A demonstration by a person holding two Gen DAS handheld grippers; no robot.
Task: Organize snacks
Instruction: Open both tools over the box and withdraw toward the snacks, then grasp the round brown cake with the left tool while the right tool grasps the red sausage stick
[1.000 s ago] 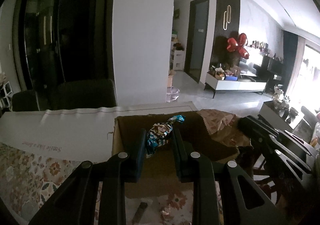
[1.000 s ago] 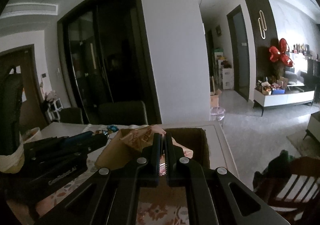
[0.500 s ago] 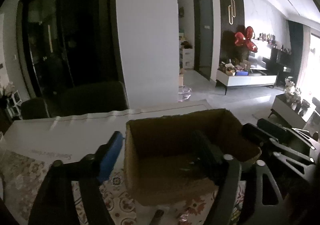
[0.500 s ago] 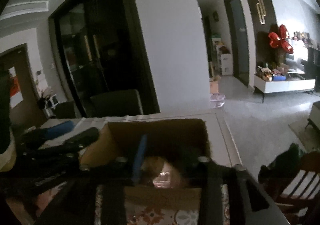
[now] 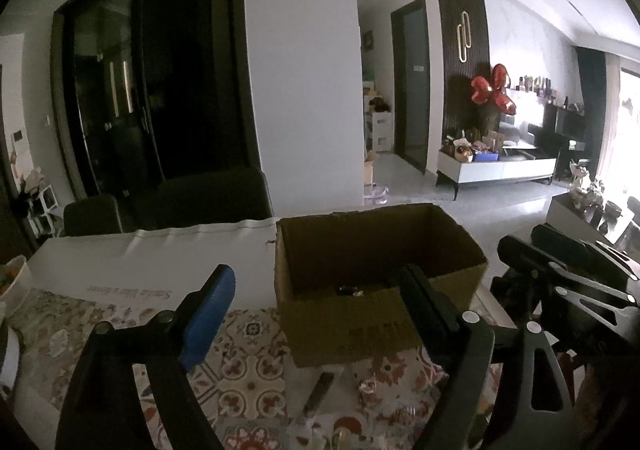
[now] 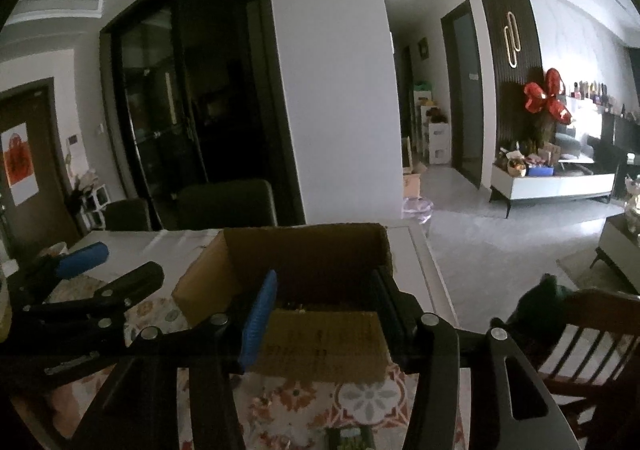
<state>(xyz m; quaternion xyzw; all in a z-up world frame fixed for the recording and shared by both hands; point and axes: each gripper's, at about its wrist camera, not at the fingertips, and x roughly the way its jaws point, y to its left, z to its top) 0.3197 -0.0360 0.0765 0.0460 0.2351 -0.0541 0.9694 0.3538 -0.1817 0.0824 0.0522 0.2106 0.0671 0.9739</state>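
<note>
An open brown cardboard box (image 5: 384,326) stands on the patterned tablecloth; it also shows in the right wrist view (image 6: 320,342). Small wrapped snacks (image 5: 350,291) lie dimly on its floor. My left gripper (image 5: 316,302) is open and empty, its jaws wide apart in front of the box. My right gripper (image 6: 324,314) is open and empty, its jaws either side of the box's near wall. A few loose snack wrappers (image 5: 320,394) lie on the cloth below the box. Each gripper shows in the other's view, left (image 6: 80,282) and right (image 5: 560,270).
A white sheet (image 5: 140,266) covers the table's far left part. A bowl (image 5: 12,282) sits at the left edge. Dark chairs (image 5: 212,194) stand behind the table. A wooden chair (image 6: 580,334) is at the right. The table edge (image 6: 432,270) runs right of the box.
Both grippers opened and let go of their snack packets, which are now down in the box. Both have drawn back a little from the box.
</note>
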